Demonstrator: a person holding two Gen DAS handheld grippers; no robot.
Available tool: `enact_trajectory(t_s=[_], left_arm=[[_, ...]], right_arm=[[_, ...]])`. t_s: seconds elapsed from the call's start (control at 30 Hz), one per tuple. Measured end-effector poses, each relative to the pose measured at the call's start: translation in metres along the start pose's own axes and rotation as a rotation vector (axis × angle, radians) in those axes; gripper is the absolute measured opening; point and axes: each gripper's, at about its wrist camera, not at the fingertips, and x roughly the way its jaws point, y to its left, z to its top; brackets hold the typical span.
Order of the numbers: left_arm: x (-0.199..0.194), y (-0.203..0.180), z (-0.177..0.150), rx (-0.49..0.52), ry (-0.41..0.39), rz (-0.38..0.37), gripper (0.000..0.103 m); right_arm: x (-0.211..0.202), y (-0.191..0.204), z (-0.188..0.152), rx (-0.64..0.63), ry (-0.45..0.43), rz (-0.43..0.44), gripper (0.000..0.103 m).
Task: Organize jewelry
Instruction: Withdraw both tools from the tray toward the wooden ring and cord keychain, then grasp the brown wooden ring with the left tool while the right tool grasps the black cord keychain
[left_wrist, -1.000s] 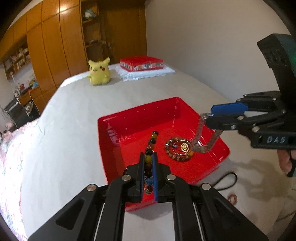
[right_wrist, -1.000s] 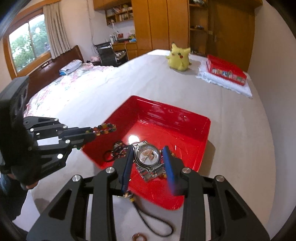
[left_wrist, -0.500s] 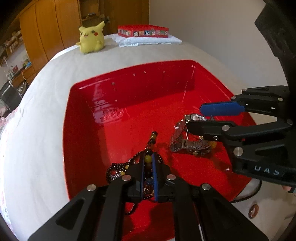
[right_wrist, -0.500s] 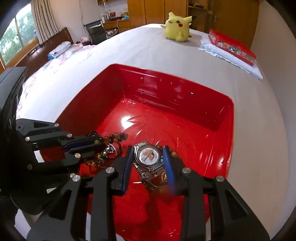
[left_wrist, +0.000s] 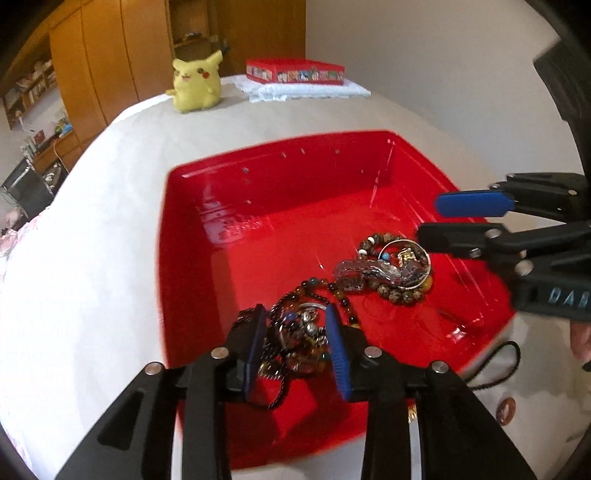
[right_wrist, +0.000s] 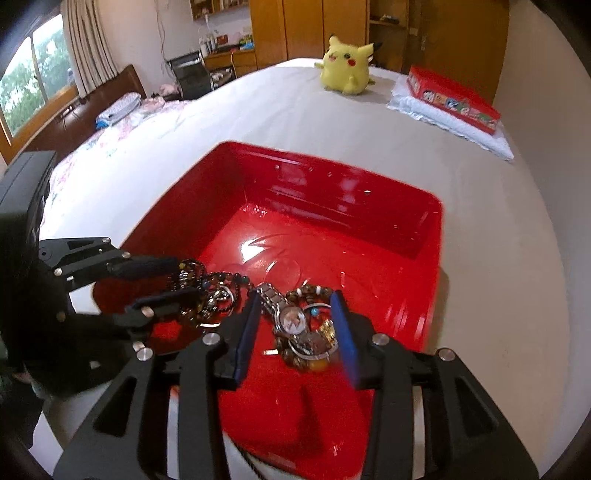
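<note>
A red tray (left_wrist: 280, 177) (right_wrist: 399, 206) sits on the white bed. In it lie a silver wristwatch (left_wrist: 364, 271) (right_wrist: 291, 319) on a brown bead bracelet (left_wrist: 400, 295) (right_wrist: 314, 290), and a tangle of dark bead strands and a ring (left_wrist: 301, 332) (right_wrist: 207, 291). My left gripper (left_wrist: 295, 330) (right_wrist: 173, 278) is open with its fingers either side of the bead tangle. My right gripper (right_wrist: 295, 326) (left_wrist: 441, 219) is open above the watch, not touching it.
A yellow plush toy (left_wrist: 195, 83) (right_wrist: 347, 68) and a red box on a white cloth (left_wrist: 295, 74) (right_wrist: 454, 98) stand at the far end. A black cord (left_wrist: 502, 363) and a copper ring (left_wrist: 506, 410) lie on the bed right of the tray.
Both grippers have opened. The left let the bead strand fall onto the pile in the tray; the right let the watch drop onto the bracelet. Both have drawn back a little.
</note>
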Motion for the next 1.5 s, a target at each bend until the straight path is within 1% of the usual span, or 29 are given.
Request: enact_trajectory(t_s=[0.1,0.2,0.33,0.37,0.4,0.5,0.6,0.7,0.77,0.9,0.93,0.97,1.0,1.13,1.3,1.5], left_arm=[[-0.02,-0.002,-0.008,0.002,-0.034,0.003,0.038],[-0.043,-0.01,-0.021,-0.007,-0.069,-0.027,0.04],[-0.065,-0.046,-0.052,0.034,-0.088,-0.096,0.041],[-0.064,-0.053,-0.057,0.04,-0.083,-0.11,0.041],[-0.063,-0.068,-0.067,0.049,-0.071,-0.14,0.041],[-0.053,-0.104,-0.085,0.083,-0.029,-0.197,0.041],[-0.039,-0.142,-0.098,0.124,0.02,-0.257,0.041],[-0.028,-0.162,-0.103,0.136,0.043,-0.247,0.041],[-0.02,-0.167,-0.103,0.136,0.057,-0.238,0.041],[-0.015,-0.174,-0.101,0.142,0.053,-0.205,0.04],[-0.013,-0.175,-0.101,0.139,0.052,-0.188,0.037],[-0.012,-0.176,-0.1,0.137,0.049,-0.171,0.03],[-0.011,-0.177,-0.101,0.137,0.044,-0.16,0.03],[-0.018,-0.173,-0.107,0.119,0.033,-0.169,0.03],[-0.031,-0.147,-0.109,0.069,0.012,-0.153,0.03],[-0.049,-0.105,-0.113,-0.007,-0.012,-0.11,0.03]], right_arm=[[-0.027,-0.006,-0.014,0.023,-0.042,0.014,0.039],[-0.053,-0.011,-0.032,0.044,-0.084,0.024,0.042],[-0.08,-0.02,-0.065,0.091,-0.123,0.04,0.044],[-0.085,-0.023,-0.074,0.104,-0.131,0.04,0.044],[-0.087,-0.025,-0.08,0.113,-0.135,0.039,0.044],[-0.093,-0.032,-0.106,0.144,-0.128,0.037,0.044],[-0.094,-0.035,-0.119,0.159,-0.122,0.033,0.044],[-0.098,-0.038,-0.128,0.168,-0.126,0.035,0.044],[-0.099,-0.038,-0.132,0.168,-0.127,0.039,0.044],[-0.097,-0.037,-0.134,0.166,-0.125,0.05,0.044],[-0.097,-0.038,-0.135,0.166,-0.127,0.051,0.044],[-0.096,-0.039,-0.135,0.166,-0.127,0.053,0.044],[-0.096,-0.039,-0.134,0.168,-0.129,0.055,0.044],[-0.094,-0.041,-0.136,0.171,-0.127,0.058,0.044],[-0.087,-0.035,-0.138,0.146,-0.103,0.062,0.044],[-0.06,-0.008,-0.14,0.064,-0.048,0.073,0.043]])
